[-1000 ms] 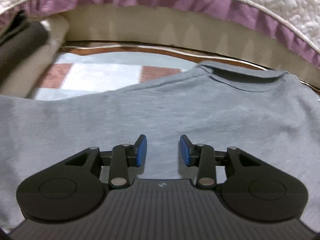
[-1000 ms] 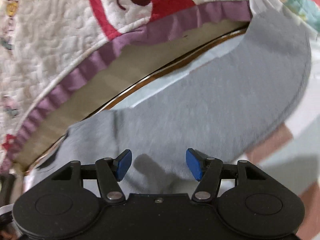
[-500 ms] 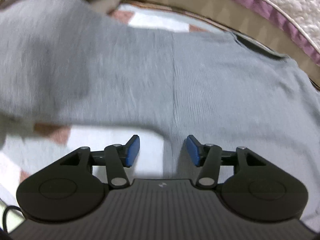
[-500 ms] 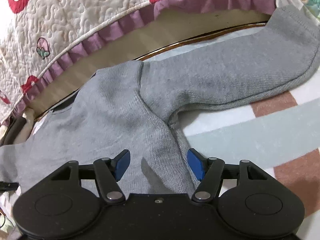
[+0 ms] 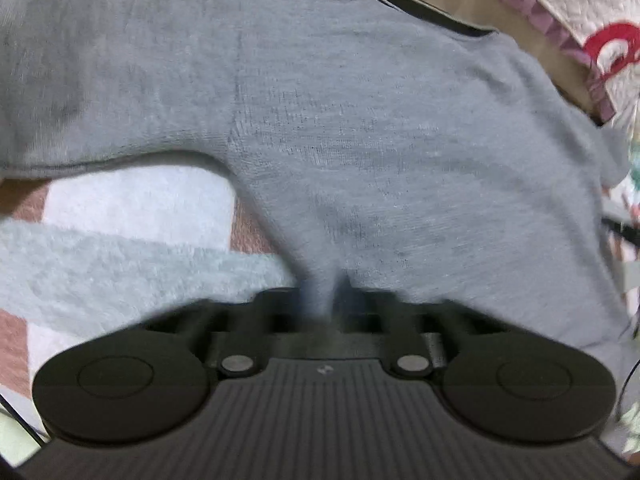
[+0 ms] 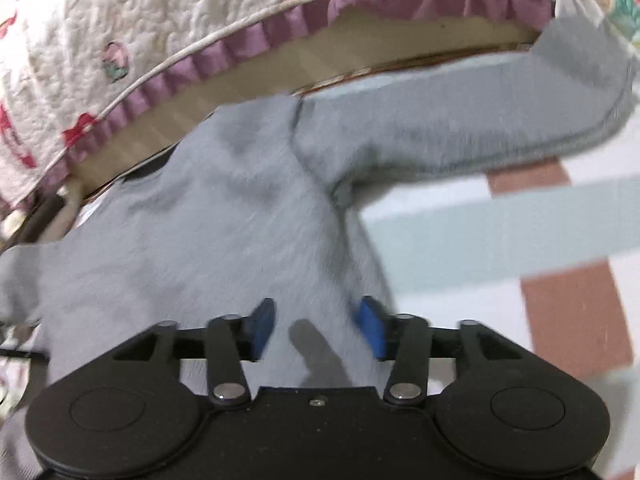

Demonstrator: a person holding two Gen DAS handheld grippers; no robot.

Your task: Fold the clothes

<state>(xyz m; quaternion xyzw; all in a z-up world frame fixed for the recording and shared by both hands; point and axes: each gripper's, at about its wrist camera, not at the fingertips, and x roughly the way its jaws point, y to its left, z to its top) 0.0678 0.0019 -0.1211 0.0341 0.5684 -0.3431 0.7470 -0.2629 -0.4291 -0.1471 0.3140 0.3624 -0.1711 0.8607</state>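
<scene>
Since half second ago, left gripper (image 5: 325,304) jaws pinched onto grey sweater (image 5: 380,140) side edge below armpit; right gripper (image 6: 318,328) jaws narrowed, not pressing, knit between them. Sweater flat on checked rug (image 6: 500,236) beside quilt (image 6: 140,32). Left view: collar. Right view only: outstretched sleeve (image 6: 480,120).

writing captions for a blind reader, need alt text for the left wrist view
The left gripper is shut on a pinched fold of a grey knit sweater, which lies spread on a checked pink, white and pale green blanket.
</scene>
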